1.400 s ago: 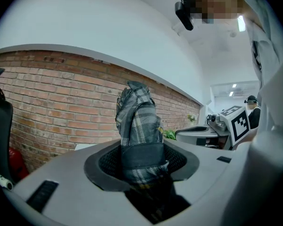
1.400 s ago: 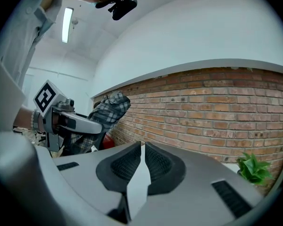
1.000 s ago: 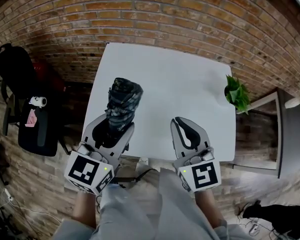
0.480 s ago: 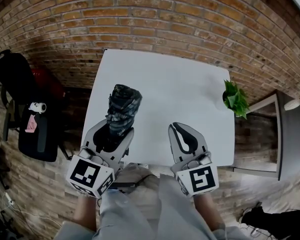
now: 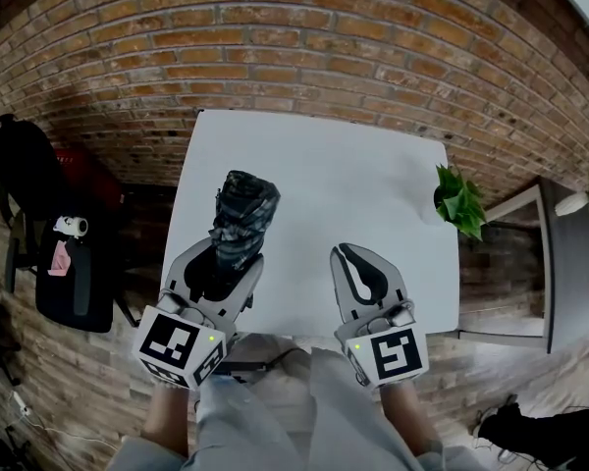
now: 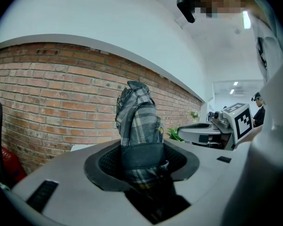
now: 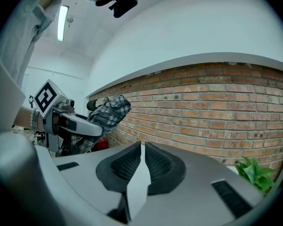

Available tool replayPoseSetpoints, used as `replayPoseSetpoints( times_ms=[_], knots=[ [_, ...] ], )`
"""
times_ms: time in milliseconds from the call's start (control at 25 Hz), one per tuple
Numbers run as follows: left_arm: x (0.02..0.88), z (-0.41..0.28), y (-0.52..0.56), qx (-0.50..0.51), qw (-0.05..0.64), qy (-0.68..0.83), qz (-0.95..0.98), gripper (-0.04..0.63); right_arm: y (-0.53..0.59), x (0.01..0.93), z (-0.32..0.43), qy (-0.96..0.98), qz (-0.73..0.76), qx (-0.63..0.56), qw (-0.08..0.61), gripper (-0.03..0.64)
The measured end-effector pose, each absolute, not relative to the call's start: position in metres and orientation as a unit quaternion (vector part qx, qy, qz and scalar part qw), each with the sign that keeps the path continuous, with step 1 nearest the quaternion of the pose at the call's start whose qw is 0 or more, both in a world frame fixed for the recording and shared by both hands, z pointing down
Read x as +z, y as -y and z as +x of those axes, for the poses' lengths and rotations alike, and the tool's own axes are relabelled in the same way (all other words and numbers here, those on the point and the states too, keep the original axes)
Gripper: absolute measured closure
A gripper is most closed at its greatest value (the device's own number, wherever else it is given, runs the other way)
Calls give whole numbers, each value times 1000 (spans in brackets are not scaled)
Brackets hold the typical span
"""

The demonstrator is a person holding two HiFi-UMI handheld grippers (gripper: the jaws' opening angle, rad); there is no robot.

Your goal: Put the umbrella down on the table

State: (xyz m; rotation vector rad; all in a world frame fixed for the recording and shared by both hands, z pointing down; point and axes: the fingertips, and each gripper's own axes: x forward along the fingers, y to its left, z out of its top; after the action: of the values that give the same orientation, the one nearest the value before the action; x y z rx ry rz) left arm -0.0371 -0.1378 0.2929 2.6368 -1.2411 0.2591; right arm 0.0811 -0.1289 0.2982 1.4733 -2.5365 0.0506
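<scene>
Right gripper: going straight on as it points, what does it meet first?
Probably the bare white table top, since the right gripper points slightly down across it; otherwise the red brick wall beyond. Depth is unclear.

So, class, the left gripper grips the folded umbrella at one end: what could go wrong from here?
1. The umbrella is near the table's left edge; released there, it might roll off.
2. The left gripper clamps only its end, so the free length could swing or slip.

Tabletop point(image 5: 344, 175): white, squarish, filling the centre of the frame.
Right edge: small green plant point(image 5: 459, 202), on it or just beside, can't tell.
</scene>
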Motion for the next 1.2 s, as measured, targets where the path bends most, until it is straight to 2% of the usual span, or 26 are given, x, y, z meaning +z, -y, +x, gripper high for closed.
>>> replayPoseSetpoints(
  times_ms=[1200],
  knots=[
    [365,7,334,141,111,374,910,369,267,340,98,824,556,30,106,560]
  ],
)
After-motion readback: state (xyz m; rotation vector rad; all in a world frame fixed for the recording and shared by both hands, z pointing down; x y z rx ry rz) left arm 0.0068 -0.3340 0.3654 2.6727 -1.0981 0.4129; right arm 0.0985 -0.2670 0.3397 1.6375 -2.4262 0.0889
